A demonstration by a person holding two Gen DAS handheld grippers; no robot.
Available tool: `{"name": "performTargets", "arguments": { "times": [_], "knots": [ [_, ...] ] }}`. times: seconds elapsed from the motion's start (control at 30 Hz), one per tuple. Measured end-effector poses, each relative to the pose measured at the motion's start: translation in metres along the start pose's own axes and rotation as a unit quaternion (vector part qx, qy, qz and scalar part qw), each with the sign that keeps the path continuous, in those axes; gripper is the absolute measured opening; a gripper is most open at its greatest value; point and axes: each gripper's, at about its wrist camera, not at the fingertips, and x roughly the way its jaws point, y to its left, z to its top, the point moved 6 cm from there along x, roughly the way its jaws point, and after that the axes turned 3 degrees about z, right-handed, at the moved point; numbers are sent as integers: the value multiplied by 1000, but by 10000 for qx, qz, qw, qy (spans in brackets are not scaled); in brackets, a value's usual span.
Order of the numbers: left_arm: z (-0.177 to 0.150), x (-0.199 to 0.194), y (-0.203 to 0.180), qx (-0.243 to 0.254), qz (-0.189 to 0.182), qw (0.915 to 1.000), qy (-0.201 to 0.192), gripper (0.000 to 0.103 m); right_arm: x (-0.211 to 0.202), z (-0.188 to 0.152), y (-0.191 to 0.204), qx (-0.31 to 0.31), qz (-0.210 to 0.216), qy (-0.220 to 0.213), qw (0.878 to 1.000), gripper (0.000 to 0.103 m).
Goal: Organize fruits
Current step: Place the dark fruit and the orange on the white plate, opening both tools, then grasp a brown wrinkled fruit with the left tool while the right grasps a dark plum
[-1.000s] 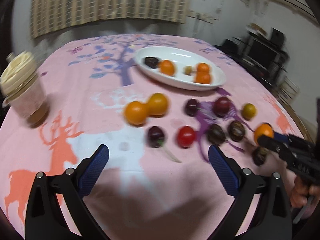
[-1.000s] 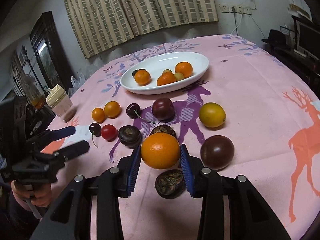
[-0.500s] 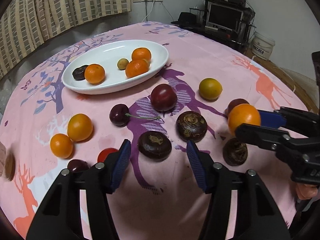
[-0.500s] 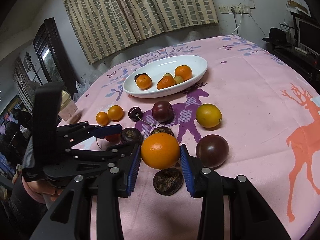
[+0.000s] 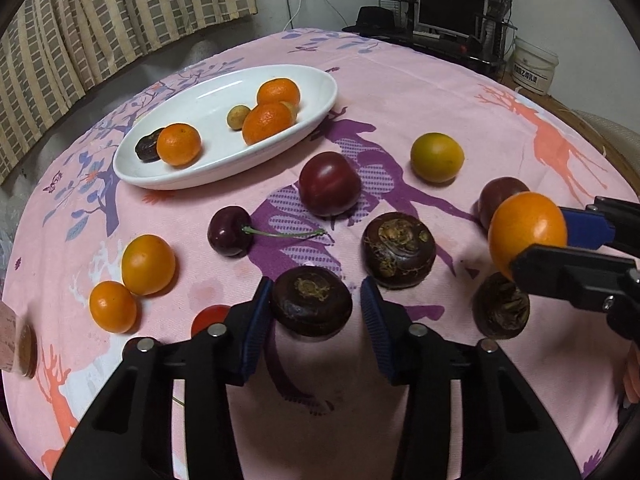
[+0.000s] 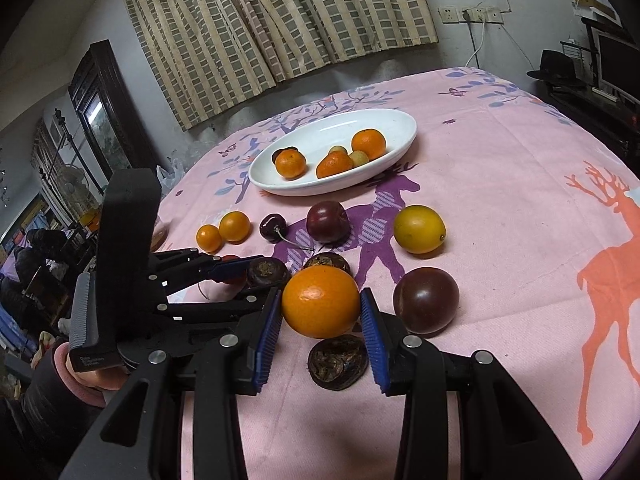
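Two grippers are at work, and we take the left wrist view first. Our left gripper [image 5: 316, 312] points down at a dark brown water chestnut [image 5: 311, 300] lying on the pink tablecloth [image 5: 420, 80]. Its jaws have just been closing, with the chestnut between them; the left pad touches its side, while a narrow gap shows at the right pad, so we judge the grip not yet made. We straddle it this way so that the pads meet its widest part. A second chestnut [image 5: 398, 250] sits just beyond, a third [image 5: 500, 306] lies to the right, and a cherry [image 5: 230, 231] with its stem lies up to the left. The white oval dish [image 5: 320, 116] at the back holds three mandarins, a small yellowish fruit and one dark piece, which we take as the place where the loose fruit is meant to go.

From the right wrist view, our right gripper [image 6: 320, 312] is clamped on an orange [image 6: 321, 302], both blue pads pressed to its sides, and it hangs clear above the cloth, ready, we judge, to be carried to the dish [image 6: 404, 140]. A dark plum [image 6: 426, 300] sits just to its right and a yellow citrus [image 6: 419, 229] further back. The left gripper [image 6: 256, 276] shows here at the left, its tips about the chestnut.
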Motion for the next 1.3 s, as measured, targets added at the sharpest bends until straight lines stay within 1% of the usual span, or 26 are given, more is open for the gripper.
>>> {"name": "performTargets", "arguments": {
  "times": [0.07,0.17,0.23,0.27,0.33,0.43,0.5,0.57,0.67,0.77,0.87,1.0,1.03,1.07,1.1,1.17,1.23,1.3],
  "knots": [
    [0,0,0,-31,-42,10000,11,39,0,0,0,-16,11,8,10000,40],
    [-1,-2,1,-123,-114,9999,41,38,-1,3,2,-128,-44,-10,9999,40],
    [1,-6,5,-265,-249,9993,19,38,-2,12,4,-235,-104,-67,9996,40],
    [4,-11,9,-361,-323,9988,-42,38,-3,20,4,-244,-67,-91,9996,40],
    [13,-22,18,-489,-401,9978,-200,38,-3,43,6,-257,47,-196,9995,40],
    [36,-38,37,-655,-418,9959,-457,38,9,88,6,-357,-120,-423,9984,40],
    [58,-43,53,-776,-423,9944,-582,38,29,118,0,-248,-118,-416,9988,40],
    [85,-40,71,-907,-302,9929,-702,38,55,142,-9,-108,-138,-280,9995,40],
    [123,-17,97,-1208,-230,9902,-665,38,96,163,-22,-26,-348,20,9994,40],
    [146,14,116,-1315,-26,9900,-500,38,129,167,-31,-42,-458,328,9984,40],
    [156,46,126,-1318,46,9910,-224,38,148,164,-35,-57,-472,539,9974,40],
    [156,72,132,-1348,51,9909,0,38,153,160,-37,-92,-489,644,9967,40],
    [156,77,132,-1349,64,9908,53,38,150,160,-37,-74,-456,652,9968,44],
    [155,78,132,-1346,105,9908,65,40,144,162,-36,-65,-418,598,9973,46],
    [154,77,132,-1332,176,9909,39,45,132,164,-35,-81,-392,468,9981,47],
    [153,61,132,-1310,352,9906,-160,73,110,165,-34,-144,-409,244,9988,50],
    [148,31,131,-1281,468,9894,-495,85,81,159,-36,-177,-472,9,9987,55],
    [139,4,130,-1279,526,9879,-707,95,52,142,-44,-148,-629,-133,9978,57]
  ]
}}
